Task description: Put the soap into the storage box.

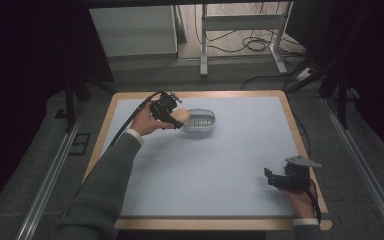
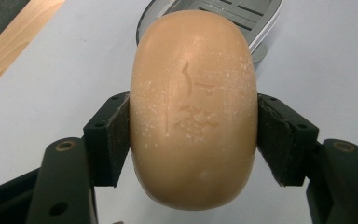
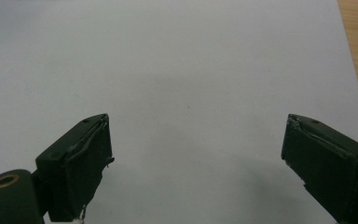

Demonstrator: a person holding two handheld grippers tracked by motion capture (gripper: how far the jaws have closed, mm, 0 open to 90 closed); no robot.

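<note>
Here, left claw [image 2: 193, 140] grips smooth oval soap [image 2: 193, 107] | slotted metal dish [image 1: 201, 120]

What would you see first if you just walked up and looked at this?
The tan soap, squeezed between the left gripper's pads, right beside the metal soap dish at the far side of the table. Then the right gripper, wide open and holding nothing, near the table's close right corner.

Dim room, grey floor [image 1: 30, 165], white cabinet [image 1: 135, 30].
</note>
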